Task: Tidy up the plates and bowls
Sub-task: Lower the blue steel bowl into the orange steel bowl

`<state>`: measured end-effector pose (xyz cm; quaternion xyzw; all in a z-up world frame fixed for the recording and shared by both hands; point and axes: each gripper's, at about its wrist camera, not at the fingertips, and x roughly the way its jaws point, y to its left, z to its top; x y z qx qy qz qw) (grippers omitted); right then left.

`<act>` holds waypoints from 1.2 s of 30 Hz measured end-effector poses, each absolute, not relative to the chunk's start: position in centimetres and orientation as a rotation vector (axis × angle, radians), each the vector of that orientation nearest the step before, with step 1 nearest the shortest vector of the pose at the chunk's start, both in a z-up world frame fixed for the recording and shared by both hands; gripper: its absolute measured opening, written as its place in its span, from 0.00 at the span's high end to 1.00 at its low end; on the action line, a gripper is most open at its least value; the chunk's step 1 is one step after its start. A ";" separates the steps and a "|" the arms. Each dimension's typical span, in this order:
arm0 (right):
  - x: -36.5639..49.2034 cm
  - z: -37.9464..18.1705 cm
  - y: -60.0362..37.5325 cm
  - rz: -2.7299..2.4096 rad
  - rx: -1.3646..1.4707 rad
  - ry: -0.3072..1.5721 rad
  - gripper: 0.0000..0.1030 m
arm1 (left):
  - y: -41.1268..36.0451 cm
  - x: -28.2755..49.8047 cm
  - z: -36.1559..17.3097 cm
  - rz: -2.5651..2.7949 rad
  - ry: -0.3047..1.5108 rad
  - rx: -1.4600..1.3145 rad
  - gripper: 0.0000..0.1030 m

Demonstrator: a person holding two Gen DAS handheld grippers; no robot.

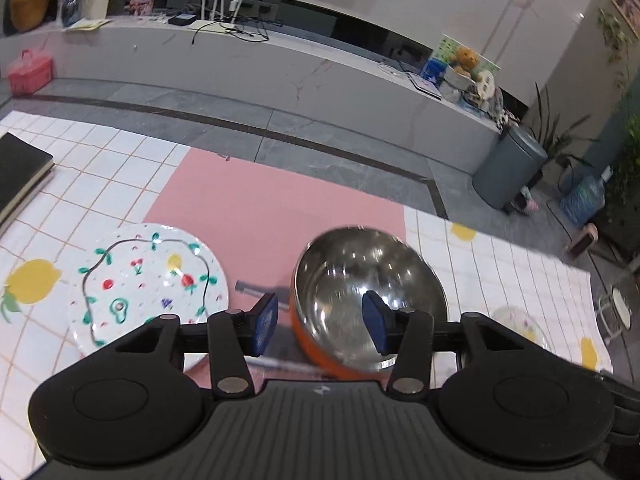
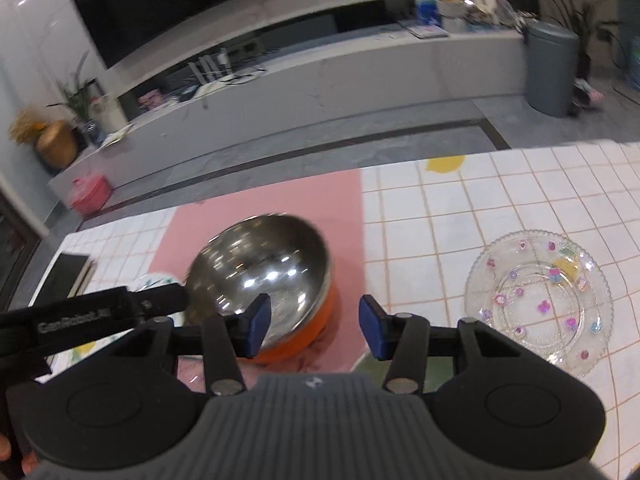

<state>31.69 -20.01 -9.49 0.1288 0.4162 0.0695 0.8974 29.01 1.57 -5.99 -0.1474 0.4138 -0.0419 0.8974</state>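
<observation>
A steel bowl with an orange outside (image 1: pixel 368 292) sits tilted on the pink mat (image 1: pixel 256 208). My left gripper (image 1: pixel 320 322) is open, with the bowl's near left rim between its fingers. A white plate with fruit drawings (image 1: pixel 144 288) lies to the left of it. In the right wrist view the same bowl (image 2: pixel 264 268) is ahead left, and my right gripper (image 2: pixel 314 330) is open with the bowl's near right rim between its fingers. A clear glass plate with coloured dots (image 2: pixel 540 300) lies to the right. The left gripper's finger (image 2: pixel 160 304) touches the bowl's left rim.
A checked tablecloth with lemon prints (image 1: pixel 100 168) covers the table. A black book (image 1: pixel 20 172) lies at the far left. Beyond the table edge are the grey floor, a white TV bench (image 1: pixel 280 64) and a grey bin (image 1: pixel 508 168).
</observation>
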 end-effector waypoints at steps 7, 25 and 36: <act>34.2 -11.3 -19.7 0.138 0.315 0.922 0.52 | 1.6 31.7 -7.5 -0.052 0.871 -0.332 0.46; 35.5 -12.8 -19.6 0.116 0.380 0.996 0.85 | 1.3 32.9 -9.0 -0.028 0.931 -0.304 0.94; 32.9 -10.8 -19.9 0.117 0.390 0.976 0.87 | 1.1 30.4 -6.5 -0.031 0.913 -0.280 0.94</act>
